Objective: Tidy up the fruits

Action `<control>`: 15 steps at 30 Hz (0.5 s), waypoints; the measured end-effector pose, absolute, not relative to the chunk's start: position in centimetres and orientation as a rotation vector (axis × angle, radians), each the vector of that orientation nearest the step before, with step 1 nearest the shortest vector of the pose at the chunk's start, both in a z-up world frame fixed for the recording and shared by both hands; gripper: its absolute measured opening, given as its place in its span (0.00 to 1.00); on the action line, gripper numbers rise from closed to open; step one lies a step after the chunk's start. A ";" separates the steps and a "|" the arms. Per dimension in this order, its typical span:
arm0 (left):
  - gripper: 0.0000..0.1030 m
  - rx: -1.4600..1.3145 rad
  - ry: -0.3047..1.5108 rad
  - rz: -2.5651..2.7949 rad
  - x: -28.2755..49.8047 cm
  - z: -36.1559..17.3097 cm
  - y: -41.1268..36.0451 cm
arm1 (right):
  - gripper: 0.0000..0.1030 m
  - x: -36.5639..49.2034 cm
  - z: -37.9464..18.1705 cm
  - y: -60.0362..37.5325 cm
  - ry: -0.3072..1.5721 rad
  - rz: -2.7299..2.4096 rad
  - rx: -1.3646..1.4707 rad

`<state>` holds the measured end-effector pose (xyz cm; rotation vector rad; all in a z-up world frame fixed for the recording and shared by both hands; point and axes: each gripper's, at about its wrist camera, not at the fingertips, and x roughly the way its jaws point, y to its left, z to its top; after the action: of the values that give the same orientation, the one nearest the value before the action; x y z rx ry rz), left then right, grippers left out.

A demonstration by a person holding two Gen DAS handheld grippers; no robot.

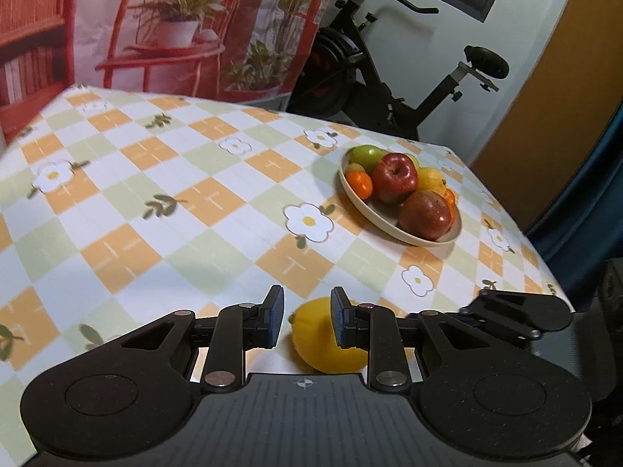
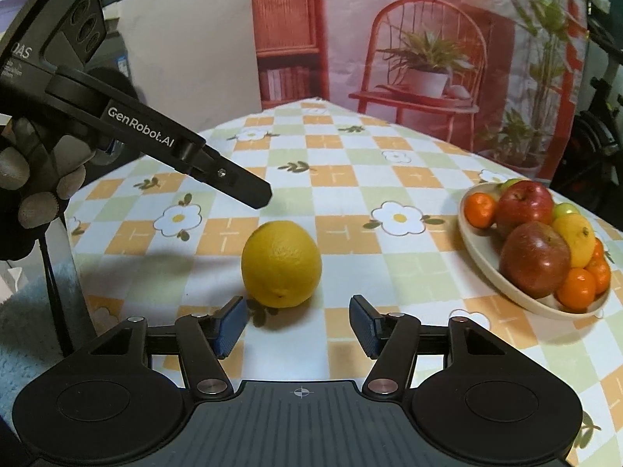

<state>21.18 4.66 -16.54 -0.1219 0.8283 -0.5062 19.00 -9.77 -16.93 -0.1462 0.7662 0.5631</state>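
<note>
A yellow lemon (image 2: 281, 264) lies alone on the checked tablecloth; it also shows in the left wrist view (image 1: 323, 340). A beige plate (image 1: 360, 204) at the right holds red apples, a green apple, a lemon and small oranges; it also shows in the right wrist view (image 2: 473, 241). My left gripper (image 1: 306, 317) is open and empty, hovering above the lemon. In the right wrist view the left gripper (image 2: 259, 194) reaches in from the left. My right gripper (image 2: 298, 325) is open and empty, just in front of the lemon.
The table (image 1: 155, 194) has a flowered orange and green checked cloth. A printed backdrop (image 1: 175, 27) hangs behind it. An exercise bike (image 1: 389, 78) stands behind the table's right corner. The table's right edge is near the plate.
</note>
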 end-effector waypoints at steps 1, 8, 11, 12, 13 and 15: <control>0.27 -0.137 0.834 -0.513 21.3 -16.8 4.7 | 0.53 19.2 -17.0 -9.7 0.771 0.566 -0.149; 0.27 -0.249 0.890 -0.557 22.6 -18.2 4.7 | 0.50 20.3 -17.7 -9.1 0.789 0.591 -0.159; 0.30 -0.293 0.905 -0.570 23.0 -18.8 4.8 | 0.50 20.6 -18.1 -8.8 0.796 0.605 -0.156; 0.30 -0.301 0.906 -0.568 23.0 -18.8 4.9 | 0.49 20.6 -18.2 -8.8 0.798 0.608 -0.154; 0.30 -0.307 0.907 -0.569 23.1 -18.9 4.9 | 0.49 20.7 -18.3 -8.7 0.800 0.611 -0.151; 0.31 -0.320 0.909 -0.570 23.3 -19.1 5.0 | 0.49 20.7 -18.4 -8.8 0.804 0.614 -0.144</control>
<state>23.34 5.00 -19.12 -0.3204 0.9093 -0.5697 20.67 -8.78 -18.42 -0.1437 0.8043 0.6143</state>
